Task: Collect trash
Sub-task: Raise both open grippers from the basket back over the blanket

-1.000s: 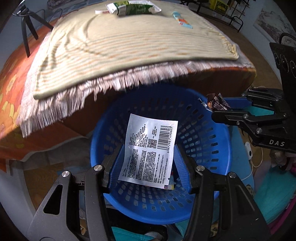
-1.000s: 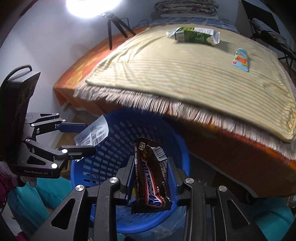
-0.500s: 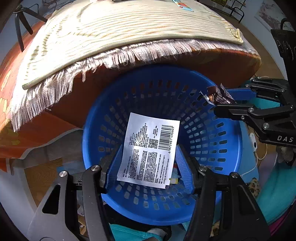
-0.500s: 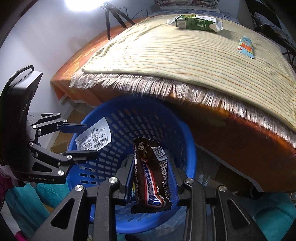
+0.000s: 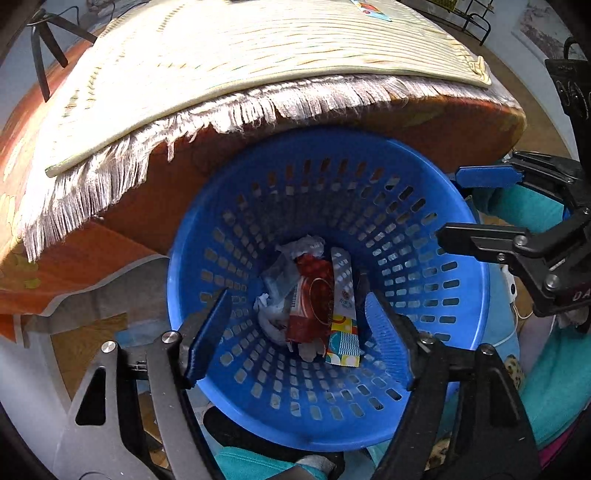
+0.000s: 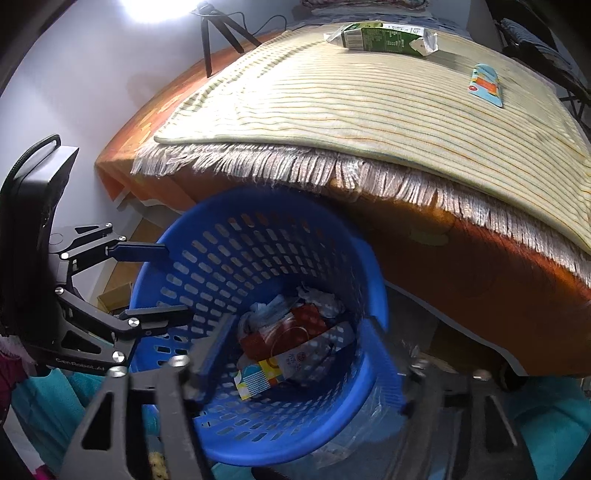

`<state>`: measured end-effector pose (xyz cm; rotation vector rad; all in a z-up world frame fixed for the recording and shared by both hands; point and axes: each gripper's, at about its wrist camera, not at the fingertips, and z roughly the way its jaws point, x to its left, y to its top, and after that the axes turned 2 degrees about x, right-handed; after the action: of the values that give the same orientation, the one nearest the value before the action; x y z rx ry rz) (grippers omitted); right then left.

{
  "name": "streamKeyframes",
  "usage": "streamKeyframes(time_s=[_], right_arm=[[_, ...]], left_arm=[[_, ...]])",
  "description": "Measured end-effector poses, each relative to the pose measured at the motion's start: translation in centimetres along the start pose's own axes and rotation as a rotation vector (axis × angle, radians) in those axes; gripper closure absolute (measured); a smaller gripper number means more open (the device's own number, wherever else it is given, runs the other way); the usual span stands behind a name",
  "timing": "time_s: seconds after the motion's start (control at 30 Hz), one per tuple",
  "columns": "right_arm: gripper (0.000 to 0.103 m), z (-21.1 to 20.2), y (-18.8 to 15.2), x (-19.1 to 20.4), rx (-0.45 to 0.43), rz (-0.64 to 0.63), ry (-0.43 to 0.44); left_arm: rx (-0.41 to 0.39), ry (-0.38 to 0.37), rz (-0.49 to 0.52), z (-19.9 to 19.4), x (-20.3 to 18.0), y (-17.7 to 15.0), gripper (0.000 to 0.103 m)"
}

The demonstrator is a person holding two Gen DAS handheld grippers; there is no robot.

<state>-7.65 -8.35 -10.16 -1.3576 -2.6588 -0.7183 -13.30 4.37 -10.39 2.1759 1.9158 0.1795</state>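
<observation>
A blue perforated basket [image 5: 461, 295] stands on the floor against the table edge; it also shows in the right wrist view [image 6: 369, 266]. Several wrappers [image 5: 314, 299] lie on its bottom, among them a red packet and a white and yellow one [image 6: 291, 343]. My left gripper [image 5: 299, 332] is open and empty above the basket. My right gripper [image 6: 299, 362] is open and empty above it too, and shows from the side in the left wrist view [image 5: 450, 206]. A green carton [image 6: 384, 37] and a light-blue wrapper [image 6: 487, 85] lie on the striped cloth.
The fringed striped cloth [image 6: 351, 110] covers an orange table [image 6: 480, 258] just behind the basket. A black tripod [image 6: 218, 33] stands at the table's far left. Teal fabric [image 6: 546, 417] lies on the floor around the basket.
Both grippers have opened. The white barcode wrapper has left the left gripper and the chocolate bar wrapper has left the right gripper. Both grippers have moved lower over the basket.
</observation>
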Motion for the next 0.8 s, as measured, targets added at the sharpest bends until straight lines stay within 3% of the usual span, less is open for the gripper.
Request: streamKeyframes(time_s=[0.17, 0.8], right_arm=[[0.016, -0.2, 0.0, -0.1, -0.003, 0.006, -0.014], [0.009, -1.9, 1.3, -1.4, -0.035, 0.047, -0.134]], left_arm=[[0.002, 0.003, -0.005, 0.0, 0.5, 0.0, 0.025], [-0.018, -0.006, -0.047, -1.5, 1.5, 1.4, 0.025]])
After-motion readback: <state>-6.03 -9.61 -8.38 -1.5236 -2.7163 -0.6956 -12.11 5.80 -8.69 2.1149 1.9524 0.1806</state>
